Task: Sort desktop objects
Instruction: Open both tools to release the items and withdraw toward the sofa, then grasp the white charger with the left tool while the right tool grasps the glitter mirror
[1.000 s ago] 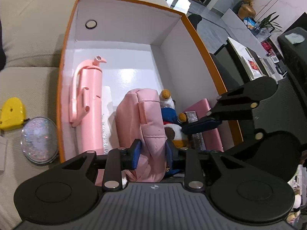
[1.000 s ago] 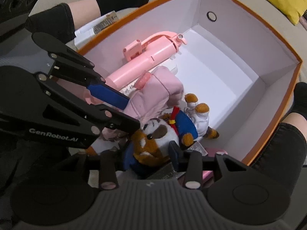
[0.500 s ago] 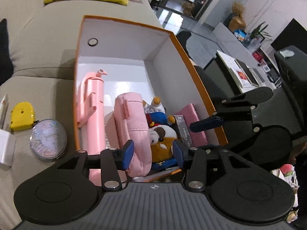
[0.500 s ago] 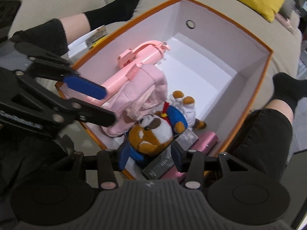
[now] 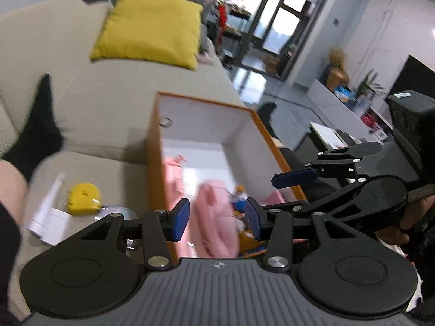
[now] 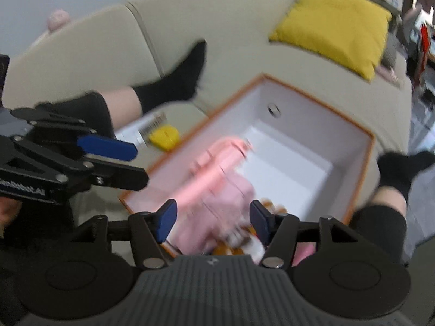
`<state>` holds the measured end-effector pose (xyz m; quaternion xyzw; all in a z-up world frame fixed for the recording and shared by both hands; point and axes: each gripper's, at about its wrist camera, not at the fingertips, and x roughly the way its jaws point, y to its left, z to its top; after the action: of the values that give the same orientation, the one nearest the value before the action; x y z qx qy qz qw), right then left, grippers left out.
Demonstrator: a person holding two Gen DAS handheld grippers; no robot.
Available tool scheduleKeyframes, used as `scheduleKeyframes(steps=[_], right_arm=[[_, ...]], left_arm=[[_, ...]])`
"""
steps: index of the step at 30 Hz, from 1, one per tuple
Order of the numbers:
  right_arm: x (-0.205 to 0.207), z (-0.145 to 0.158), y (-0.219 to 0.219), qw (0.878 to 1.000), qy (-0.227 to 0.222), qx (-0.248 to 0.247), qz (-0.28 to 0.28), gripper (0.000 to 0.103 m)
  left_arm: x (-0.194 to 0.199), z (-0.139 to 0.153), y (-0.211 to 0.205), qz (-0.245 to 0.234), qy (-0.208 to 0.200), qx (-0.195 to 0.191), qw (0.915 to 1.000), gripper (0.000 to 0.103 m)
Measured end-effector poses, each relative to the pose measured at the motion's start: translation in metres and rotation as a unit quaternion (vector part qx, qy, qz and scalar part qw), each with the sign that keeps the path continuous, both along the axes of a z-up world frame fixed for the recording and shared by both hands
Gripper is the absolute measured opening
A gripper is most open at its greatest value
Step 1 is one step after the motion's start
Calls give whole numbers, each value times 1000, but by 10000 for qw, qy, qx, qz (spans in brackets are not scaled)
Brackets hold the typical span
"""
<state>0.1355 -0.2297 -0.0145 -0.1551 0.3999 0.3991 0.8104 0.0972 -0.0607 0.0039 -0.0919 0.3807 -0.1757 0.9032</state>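
Two grippers you hold above the orange box (image 5: 274, 146): left gripper (image 5: 216, 218) spread and empty, right gripper (image 6: 213, 221) opening, pinching nothing.

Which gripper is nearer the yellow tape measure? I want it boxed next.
Left. The left gripper hangs over the box's near-left corner, right beside the tape measure; the right gripper, jaws opening and empty, sits over the box's opposite side.
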Motion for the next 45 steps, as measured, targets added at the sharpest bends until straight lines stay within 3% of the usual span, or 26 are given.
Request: scheduleKeyframes(steps=[3, 5, 9, 17, 22, 32, 39, 45], right_arm=[[-4, 5, 19, 9995, -162, 213, 169, 63], [-6, 6, 36, 9987, -327, 196, 346, 69], [-14, 2, 72, 9928, -746, -132, 925, 70], [-18, -15, 136, 9721, -1004, -860, 1935, 70], [-8, -35, 174, 9603, -594, -1501, 2275, 70], [15, -79, 219, 9317, 75, -2525, 2611, 71], [32, -101, 242, 9094, 347, -2989, 2873, 72], [45, -119, 250, 8992, 570, -3184, 2948, 76]], left_arm=[[-4, 3, 15, 372, -191, 163, 9990, 52], [-6, 4, 25, 557, -259, 254, 9978, 52], [-6, 1, 44, 812, -293, 496, 9950, 52], [-1, -15, 80, 804, 66, 828, 9933, 52], [1, -36, 106, 811, 295, 1166, 9894, 52], [5, -67, 129, 583, 699, 1215, 9884, 52], [33, -81, 124, 504, 959, 1410, 9841, 52], [43, -91, 117, 449, 1037, 1539, 9816, 52]])
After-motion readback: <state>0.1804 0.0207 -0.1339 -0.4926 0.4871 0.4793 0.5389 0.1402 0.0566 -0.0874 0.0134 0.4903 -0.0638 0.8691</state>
